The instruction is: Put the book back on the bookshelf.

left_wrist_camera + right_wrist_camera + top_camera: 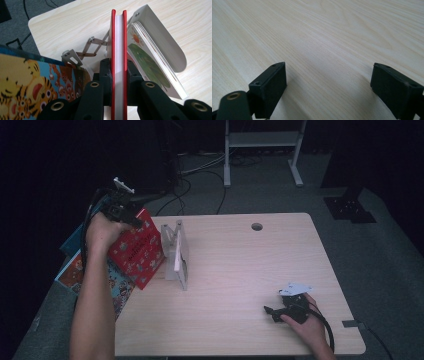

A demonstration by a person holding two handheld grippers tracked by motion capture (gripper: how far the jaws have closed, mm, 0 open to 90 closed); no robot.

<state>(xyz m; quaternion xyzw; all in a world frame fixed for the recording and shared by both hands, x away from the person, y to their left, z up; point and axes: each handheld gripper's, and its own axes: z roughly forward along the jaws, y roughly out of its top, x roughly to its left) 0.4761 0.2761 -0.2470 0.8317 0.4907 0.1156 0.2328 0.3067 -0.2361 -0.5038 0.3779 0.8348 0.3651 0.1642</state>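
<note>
My left gripper [134, 220] is shut on a red hardcover book [137, 251] and holds it upright over the table's left edge. In the left gripper view the black jaws [119, 67] clamp the red book [119, 37] edge-on, red covers on either side of white pages. Just right of it stands a white book rack [176, 251] with a picture book [150, 67] leaning on its end plate [162, 32]. My right gripper [270, 314] rests on the table near the front right. Its jaws [329, 85] are wide apart with only bare wood between them.
A tiger-patterned book [27, 85] lies left of the table beside other colourful books [119, 290]. The light wooden table [240, 270] has a cable hole [257, 226] at the back. A white frame [262, 150] and cables stand on the floor beyond.
</note>
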